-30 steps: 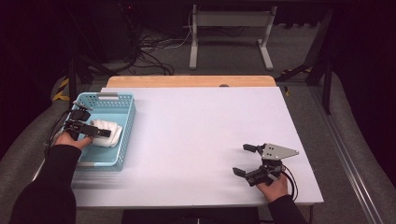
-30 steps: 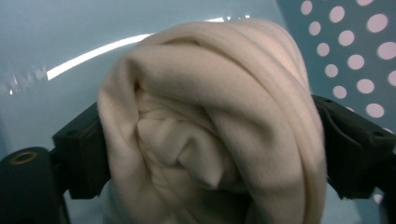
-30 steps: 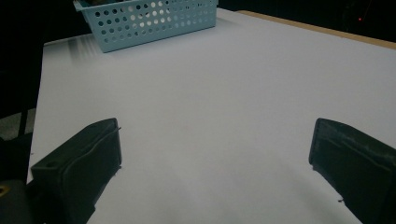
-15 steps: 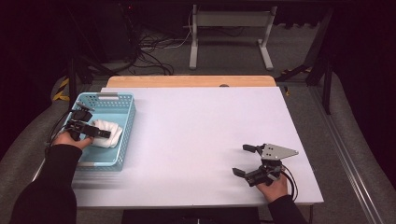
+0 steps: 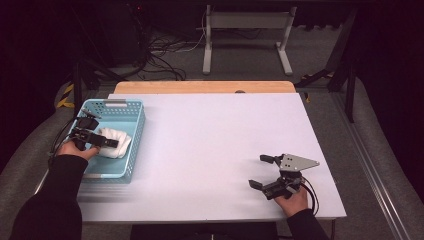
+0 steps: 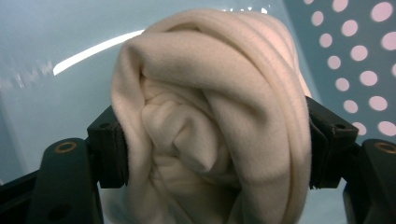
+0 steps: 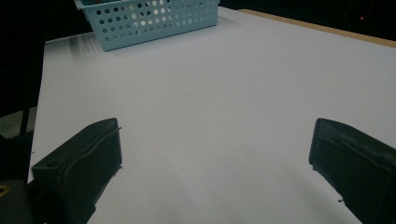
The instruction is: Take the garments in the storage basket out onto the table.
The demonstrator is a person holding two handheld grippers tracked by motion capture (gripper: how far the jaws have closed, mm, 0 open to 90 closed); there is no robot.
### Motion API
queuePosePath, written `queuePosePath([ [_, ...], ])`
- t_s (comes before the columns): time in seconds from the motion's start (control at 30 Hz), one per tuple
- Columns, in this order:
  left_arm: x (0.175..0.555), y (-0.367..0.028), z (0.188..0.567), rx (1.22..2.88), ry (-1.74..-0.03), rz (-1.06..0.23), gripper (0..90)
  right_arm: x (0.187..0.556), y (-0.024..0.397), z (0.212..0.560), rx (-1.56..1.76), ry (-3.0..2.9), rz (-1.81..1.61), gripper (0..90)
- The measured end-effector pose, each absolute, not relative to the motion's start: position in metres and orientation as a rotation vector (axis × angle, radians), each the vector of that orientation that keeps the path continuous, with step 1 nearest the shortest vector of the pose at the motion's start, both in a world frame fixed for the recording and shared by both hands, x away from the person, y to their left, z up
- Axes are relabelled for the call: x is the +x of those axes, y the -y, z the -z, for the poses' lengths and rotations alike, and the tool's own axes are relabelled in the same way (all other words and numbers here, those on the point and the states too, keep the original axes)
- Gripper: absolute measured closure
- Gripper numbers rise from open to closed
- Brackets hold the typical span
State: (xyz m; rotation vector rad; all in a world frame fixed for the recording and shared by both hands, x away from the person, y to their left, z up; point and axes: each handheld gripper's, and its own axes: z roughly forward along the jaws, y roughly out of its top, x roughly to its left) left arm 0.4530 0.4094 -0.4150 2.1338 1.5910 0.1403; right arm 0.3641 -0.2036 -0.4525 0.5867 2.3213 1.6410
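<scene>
A rolled cream cloth (image 5: 116, 141) lies inside the light blue perforated basket (image 5: 131, 106) at the table's left. My left gripper (image 5: 102, 142) is down in the basket, its jaws pressed against both sides of the cloth (image 6: 210, 116), shut on it. The basket's dotted wall (image 6: 355, 56) rises behind the cloth on the right of the left gripper view. Near the table's front right corner my right gripper (image 5: 263, 172) rests low over the white tabletop, jaws wide apart with nothing between them (image 7: 215, 158).
The white tabletop (image 5: 220, 135) stretches between the basket and the right gripper. A wooden strip (image 5: 200, 87) runs along the far edge. Cables and a metal stand (image 5: 245, 35) sit on the floor beyond. The basket (image 7: 149, 21) stands far off in the right gripper view.
</scene>
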Motion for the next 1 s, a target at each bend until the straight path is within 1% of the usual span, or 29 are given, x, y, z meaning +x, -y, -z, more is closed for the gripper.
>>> queuePosePath([
  [0.1, 0.452, -0.41, 0.413, 2.128, -1.59, -0.14, 26.4, 0.364, 0.204, 0.452, 0.588, -2.32, -1.641, 3.3],
  [0.23, 0.45, -0.41, 0.408, 2.111, -1.583, -0.187, 26.4, 0.364, 0.204, 0.453, 0.588, -2.32, -1.642, 3.3],
  [1.0, 0.427, -0.418, 0.374, 1.863, -1.452, -0.44, 26.0, 0.364, 0.203, 0.453, 0.586, -2.319, -1.641, 3.3],
])
